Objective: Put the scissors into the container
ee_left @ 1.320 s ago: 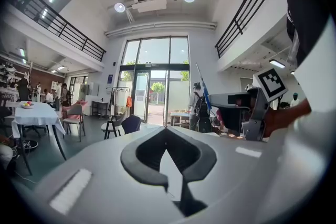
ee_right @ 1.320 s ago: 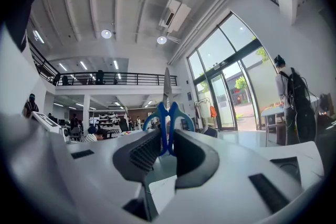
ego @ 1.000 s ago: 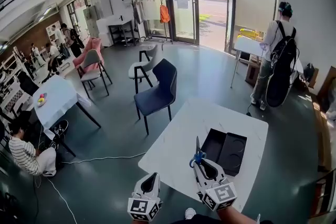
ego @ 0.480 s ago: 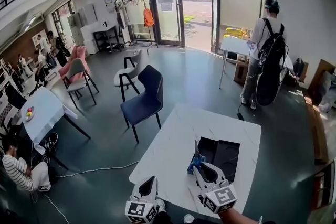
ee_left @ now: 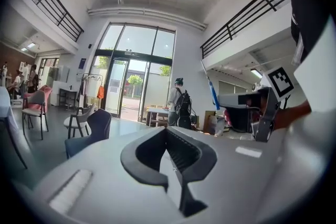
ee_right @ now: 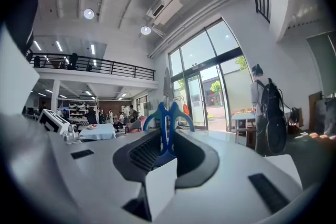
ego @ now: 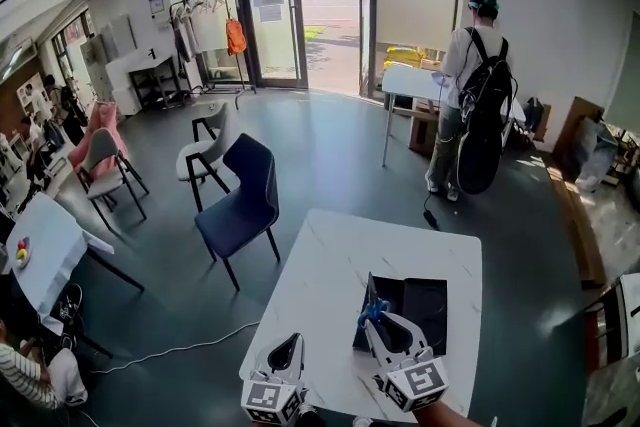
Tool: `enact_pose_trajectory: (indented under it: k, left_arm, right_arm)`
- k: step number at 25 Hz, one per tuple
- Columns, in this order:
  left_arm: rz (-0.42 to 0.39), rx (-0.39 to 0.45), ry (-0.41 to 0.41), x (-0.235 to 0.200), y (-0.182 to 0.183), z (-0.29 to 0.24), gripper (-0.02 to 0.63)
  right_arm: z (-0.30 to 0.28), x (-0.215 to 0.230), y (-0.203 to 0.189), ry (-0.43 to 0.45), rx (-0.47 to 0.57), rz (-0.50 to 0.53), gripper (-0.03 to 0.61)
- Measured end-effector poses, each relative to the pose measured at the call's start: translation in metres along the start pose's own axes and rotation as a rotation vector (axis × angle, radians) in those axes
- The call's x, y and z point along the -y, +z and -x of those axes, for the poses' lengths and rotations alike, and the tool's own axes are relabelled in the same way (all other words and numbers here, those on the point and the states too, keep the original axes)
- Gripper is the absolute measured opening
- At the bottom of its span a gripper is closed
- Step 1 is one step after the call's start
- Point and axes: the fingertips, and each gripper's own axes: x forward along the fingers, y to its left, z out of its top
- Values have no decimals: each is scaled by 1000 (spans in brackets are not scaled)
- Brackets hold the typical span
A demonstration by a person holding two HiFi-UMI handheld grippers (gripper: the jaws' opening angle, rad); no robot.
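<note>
Right gripper (ego: pixel 384 323) is clamped on the blue-handled steel scissors (ego: pixel 371 303). The jaws are at a middling gap and the pads are on the handle end. In the right gripper view the two blue loops stand up between the pads.

Key relation: the scissors' long axis runs near-to-far, in line with my jaws, with the blade pointing far. The black two-compartment plastic container (ego: pixel 430 300) lies under the scissors and to their right in the head view. Its two wells sit side by side, left and right. The blade tip shows over the container's far-left corner, and my jaws overlap the left well from above. I cannot tell how high the scissors are above it. The right gripper view points out across the room and does not show the container.

My read: the axis roughly matches the left well's length, so the move needs a drop and maybe a small shift right before letting go. No turning looks needed.

Left gripper (ego: pixel 283 355) is near-left, low over the white marble-look table (ego: pixel 330 265). Its jaw tips are together with nothing between them. It is well apart from the container, so the right gripper is clearly the nearer one.
</note>
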Motion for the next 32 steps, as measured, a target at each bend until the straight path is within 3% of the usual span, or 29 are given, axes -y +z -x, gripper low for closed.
enact_pose_trajectory:
  k: [13, 17, 22, 32]
  left_arm:
    - [-52, -34, -218, -30, 6, -50, 9]
    - [-37, -51, -248, -37, 12, -60, 9]
    - [-88, -56, -340, -32, 0, -72, 9]
    - [-74, -82, -371, -14, -13, -94, 9]
  right_arm:
    - [-30, 12, -9, -219, -25, -50, 80]
    - [-33, 14, -16, -285, -36, -59, 80]
    - [-26, 26, -28, -372, -65, -88, 80]
    - [-13, 57, -60, -433, -140, -142, 80]
